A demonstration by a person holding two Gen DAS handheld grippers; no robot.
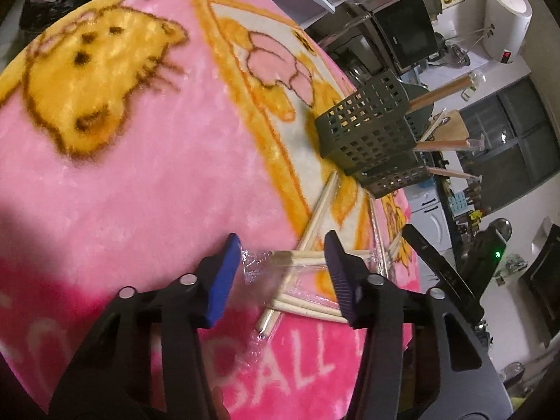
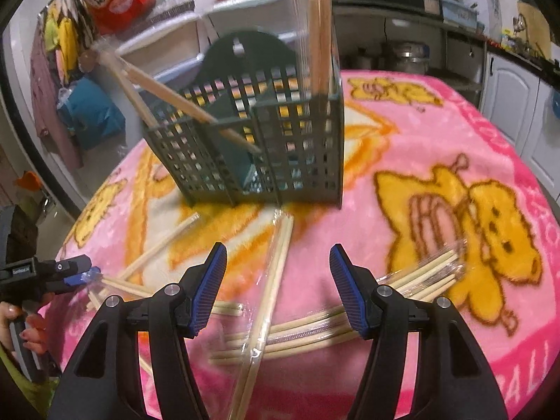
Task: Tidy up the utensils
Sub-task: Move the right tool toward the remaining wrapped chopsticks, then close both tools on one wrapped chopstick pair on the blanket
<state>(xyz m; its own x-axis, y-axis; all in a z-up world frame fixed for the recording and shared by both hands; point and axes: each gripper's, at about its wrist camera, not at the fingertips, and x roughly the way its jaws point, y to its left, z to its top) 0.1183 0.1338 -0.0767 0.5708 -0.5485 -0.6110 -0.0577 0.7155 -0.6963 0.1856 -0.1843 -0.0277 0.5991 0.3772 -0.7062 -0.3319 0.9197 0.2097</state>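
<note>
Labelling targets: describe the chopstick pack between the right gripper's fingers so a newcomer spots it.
On the pink cartoon blanket, find the dark green slotted plastic utensil basket. The clear-wrapped wooden chopstick pair runs from its base toward the camera. It alone lies lengthwise, crossing over the sideways packs.

The pink blanket (image 1: 105, 182) reads "BALL" in white letters (the word runs off the edge); other labels are illegible.

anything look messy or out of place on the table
Yes. Wrapped chopstick pairs lie scattered and crossed over each other on the pink blanket in front of the green utensil basket, not in it. Those already in the basket lean out at odd angles.
</note>
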